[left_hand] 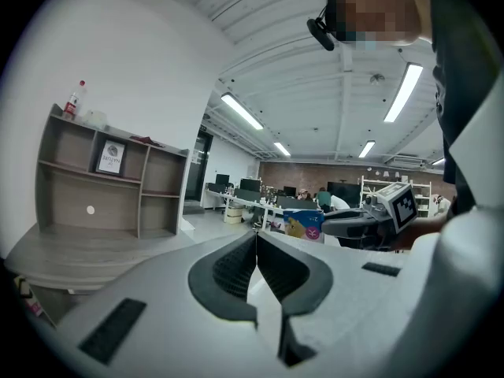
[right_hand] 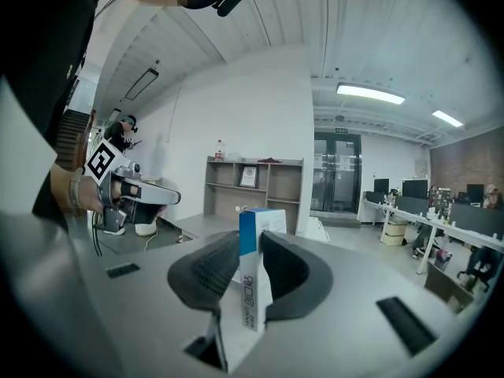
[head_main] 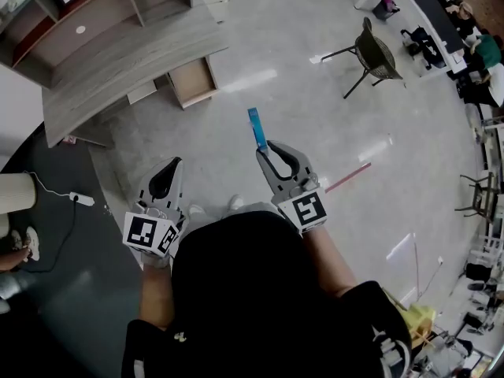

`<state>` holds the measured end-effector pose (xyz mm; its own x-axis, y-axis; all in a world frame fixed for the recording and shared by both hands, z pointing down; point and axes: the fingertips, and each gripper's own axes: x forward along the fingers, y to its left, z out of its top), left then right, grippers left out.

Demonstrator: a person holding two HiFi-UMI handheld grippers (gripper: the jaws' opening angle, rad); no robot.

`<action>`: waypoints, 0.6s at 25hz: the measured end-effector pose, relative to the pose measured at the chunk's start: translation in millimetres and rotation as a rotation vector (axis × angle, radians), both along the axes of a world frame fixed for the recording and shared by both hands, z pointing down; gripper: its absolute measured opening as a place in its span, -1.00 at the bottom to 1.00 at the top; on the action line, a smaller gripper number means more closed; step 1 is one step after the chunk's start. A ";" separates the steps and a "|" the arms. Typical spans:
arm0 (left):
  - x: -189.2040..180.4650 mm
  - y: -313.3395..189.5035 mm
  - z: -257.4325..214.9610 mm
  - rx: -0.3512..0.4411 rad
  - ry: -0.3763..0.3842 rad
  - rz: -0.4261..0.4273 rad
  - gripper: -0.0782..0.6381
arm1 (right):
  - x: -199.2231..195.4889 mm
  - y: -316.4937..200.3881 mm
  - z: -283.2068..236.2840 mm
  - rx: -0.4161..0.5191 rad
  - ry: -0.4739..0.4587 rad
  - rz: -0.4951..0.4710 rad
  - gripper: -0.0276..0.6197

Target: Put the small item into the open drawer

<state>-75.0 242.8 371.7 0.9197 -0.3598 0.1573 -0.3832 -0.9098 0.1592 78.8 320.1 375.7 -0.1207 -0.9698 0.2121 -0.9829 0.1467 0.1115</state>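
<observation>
I hold one tool in each hand, both in front of my body and pointing forward, almost level. My right gripper (head_main: 270,150) is closed on the small box (head_main: 257,128), a narrow blue and white carton. The two ribbed pads (right_hand: 206,268) press on its flat sides, and the blue end reaches out past the tips. In the right gripper view the box stands upright between the jaws, with some print on its white face (the letters are too small for me to read). My left gripper (head_main: 175,164) carries nothing: its jaws are together and the dark pads meet along one line. It is beside the right one, a little apart, and each tool shows in the other's view.

The open drawer (head_main: 194,83) is ahead of me and somewhat to the left. It sticks out from under the edge of the grey desk (head_main: 118,73), and its light wooden bottom is visible. The box is over the pale floor (head_main: 315,109), well apart from the drawer. A shelf unit (head_main: 87,14) stands on the desk, and a dark chair (head_main: 375,53) is far to the right.
</observation>
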 end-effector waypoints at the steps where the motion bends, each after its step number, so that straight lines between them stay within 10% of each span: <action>1: 6.4 2.8 0.9 -0.004 0.003 0.001 -0.77 | 5.2 2.9 0.4 0.005 -0.002 -0.001 -0.60; 15: 55.2 -31.0 23.4 -0.019 -0.046 0.016 -0.77 | 51.6 -25.9 21.8 -0.016 -0.025 0.012 -0.60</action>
<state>-19.8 211.9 395.2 0.9170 -0.3418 0.2058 -0.3759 -0.9129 0.1591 130.4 294.2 397.4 -0.1145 -0.9678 0.2244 -0.9870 0.1364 0.0847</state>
